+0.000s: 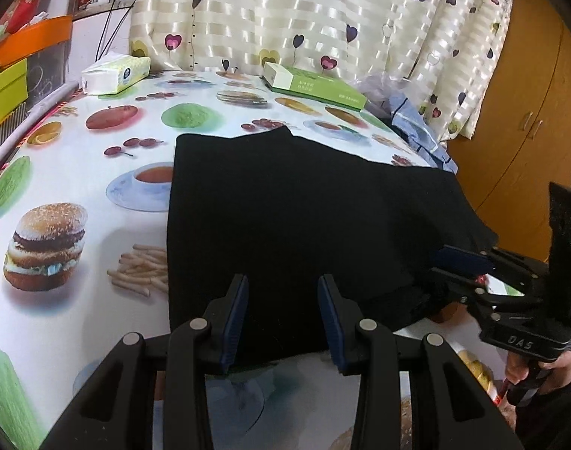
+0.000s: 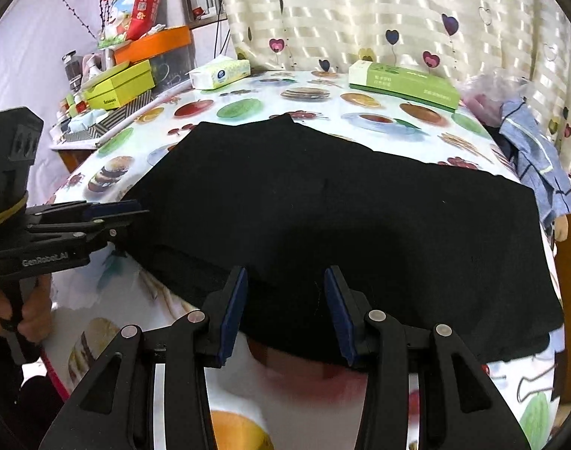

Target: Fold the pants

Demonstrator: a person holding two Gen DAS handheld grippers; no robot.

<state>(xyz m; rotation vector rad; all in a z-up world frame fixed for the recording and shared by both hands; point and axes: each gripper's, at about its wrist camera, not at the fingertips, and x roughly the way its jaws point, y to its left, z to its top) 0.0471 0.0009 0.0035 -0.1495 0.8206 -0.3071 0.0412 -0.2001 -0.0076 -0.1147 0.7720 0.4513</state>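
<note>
Black pants (image 1: pixel 292 217) lie flat on the food-print tablecloth (image 1: pixel 98 172), folded into a broad slab; they also fill the middle of the right wrist view (image 2: pixel 341 217). My left gripper (image 1: pixel 283 300) is open, its blue pads on either side of the near edge of the pants at their left end. My right gripper (image 2: pixel 285 292) is open over the near edge further right. In the left wrist view the right gripper (image 1: pixel 469 258) shows from the side at the pants' right corner. In the right wrist view the left gripper (image 2: pixel 128 212) shows at the left corner.
A tissue pack (image 1: pixel 114 73) and a green box (image 1: pixel 315 84) sit at the far side of the table. A blue garment (image 1: pixel 420 131) and a plastic bag lie at the far right. Boxes (image 2: pixel 120 82) are stacked at the left. A heart-print curtain (image 1: pixel 304 15) hangs behind.
</note>
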